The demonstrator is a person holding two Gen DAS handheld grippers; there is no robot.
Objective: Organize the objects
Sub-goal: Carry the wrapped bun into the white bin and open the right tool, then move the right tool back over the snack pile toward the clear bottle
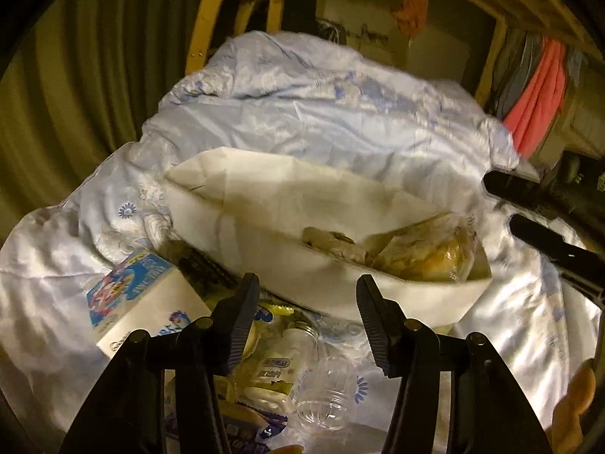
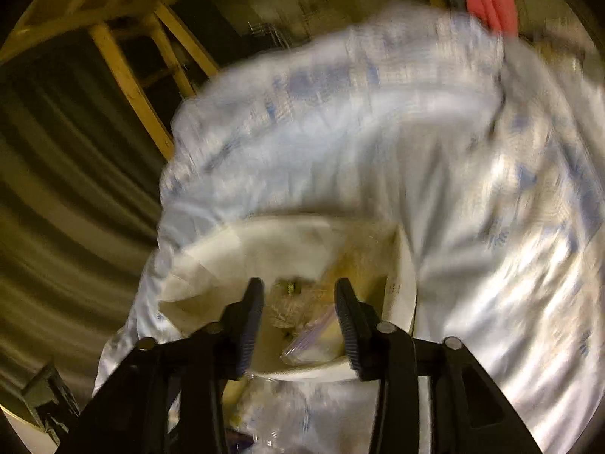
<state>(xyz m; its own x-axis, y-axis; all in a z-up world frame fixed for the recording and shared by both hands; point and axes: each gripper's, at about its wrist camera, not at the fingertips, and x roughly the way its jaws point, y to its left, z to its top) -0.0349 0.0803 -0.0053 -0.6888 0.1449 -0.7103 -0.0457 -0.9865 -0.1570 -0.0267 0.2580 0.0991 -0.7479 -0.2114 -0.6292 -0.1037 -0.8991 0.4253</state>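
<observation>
Left tongs (image 1: 308,316): jaws wide, empty. Just ahead, a white bag (image 1: 287,265), mouth open, lying on a pale blue quilt (image 1: 302,113); wrapped items inside. Below the jaws, a small clear bottle (image 1: 280,363); to their left, a printed carton (image 1: 143,302). Right tongs (image 2: 298,321): jaws apart, empty, over the bag's mouth; view blurred.

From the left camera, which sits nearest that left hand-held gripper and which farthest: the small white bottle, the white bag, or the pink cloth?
1. Small white bottle, just below, between the left hand-held gripper's fingers.
2. White bag, open, just ahead on the quilt.
3. Pink cloth, hanging far back at the right.
</observation>
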